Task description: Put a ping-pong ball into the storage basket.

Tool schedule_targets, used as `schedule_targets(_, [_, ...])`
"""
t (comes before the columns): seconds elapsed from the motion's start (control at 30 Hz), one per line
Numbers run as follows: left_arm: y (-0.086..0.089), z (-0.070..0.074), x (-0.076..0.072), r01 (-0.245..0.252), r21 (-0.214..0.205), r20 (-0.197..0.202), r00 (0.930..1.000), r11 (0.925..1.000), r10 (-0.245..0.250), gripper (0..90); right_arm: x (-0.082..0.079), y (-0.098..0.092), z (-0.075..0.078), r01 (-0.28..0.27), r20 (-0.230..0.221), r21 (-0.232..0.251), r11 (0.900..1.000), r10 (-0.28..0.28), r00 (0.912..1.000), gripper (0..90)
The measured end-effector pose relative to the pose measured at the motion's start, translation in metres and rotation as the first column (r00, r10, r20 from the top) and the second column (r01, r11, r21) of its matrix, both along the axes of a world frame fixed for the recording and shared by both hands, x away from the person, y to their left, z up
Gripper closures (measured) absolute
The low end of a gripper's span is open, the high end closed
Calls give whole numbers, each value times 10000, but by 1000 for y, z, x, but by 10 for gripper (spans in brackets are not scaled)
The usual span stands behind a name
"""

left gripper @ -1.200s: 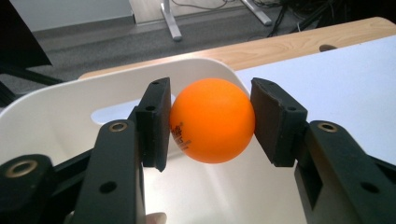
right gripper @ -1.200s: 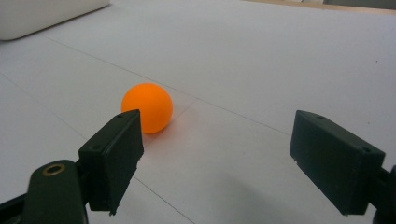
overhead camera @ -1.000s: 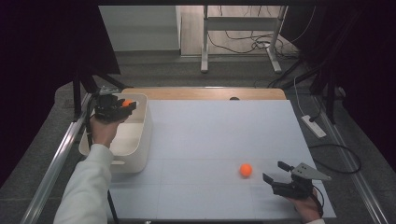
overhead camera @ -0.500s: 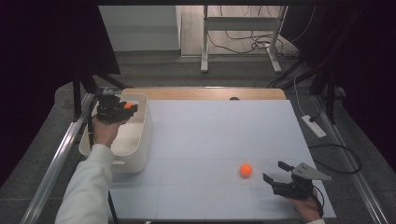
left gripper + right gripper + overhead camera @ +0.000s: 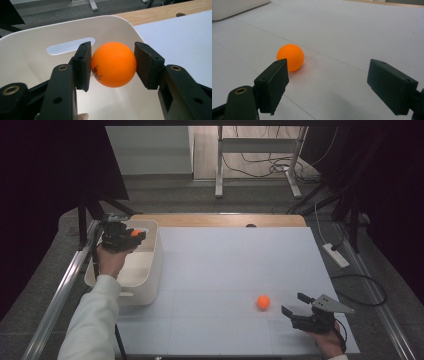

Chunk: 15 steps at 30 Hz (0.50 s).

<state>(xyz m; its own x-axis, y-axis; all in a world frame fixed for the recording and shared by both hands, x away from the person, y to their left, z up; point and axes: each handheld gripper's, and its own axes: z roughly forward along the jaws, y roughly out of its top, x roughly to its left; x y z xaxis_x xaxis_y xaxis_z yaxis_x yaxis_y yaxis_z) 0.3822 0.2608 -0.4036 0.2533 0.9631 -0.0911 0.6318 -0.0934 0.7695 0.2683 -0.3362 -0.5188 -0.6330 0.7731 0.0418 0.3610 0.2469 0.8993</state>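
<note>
High view: white bin (image 5: 150, 265) at middle left of the frame, on the left edge of the table (image 5: 225, 270); left tool (image 5: 131, 238) held over the bin's far end, closed on an orange ball (image 5: 136, 233); a second ball (image 5: 263, 302) lies loose on the table at lower right, just left of the right tool (image 5: 295, 310), whose jaws stand wide apart with nothing between them. Left gripper view: held ball (image 5: 113, 64) at frame centre, pinched by both pads, bin wall (image 5: 32, 50) with its handle slot behind and bin floor below. Right gripper view: loose ball (image 5: 290, 57) at centre left, just beyond the left jaw's tip and outside the gap. Risks, as judged: the held ball is smooth and gripped at two small contacts, so a slackened squeeze off-centre could send it over the rim; released from height, it may bounce out. The loose ball would roll away if a jaw nudged it during an approach not centred on it.
</note>
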Motion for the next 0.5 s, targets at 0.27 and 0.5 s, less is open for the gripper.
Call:
schedule_targets(0.27, [3, 0, -2, -53, -44, 53, 10000, 10000, 54, 501, 0, 0, 0, -4, 13, -7, 10000, 4, 10000, 173])
schedule_targets(0.5, [2, 5, -4, -492, -162, 575, 9971, 9987, 501, 245, 0, 0, 0, 6, 19, 5, 10000, -6, 10000, 173])
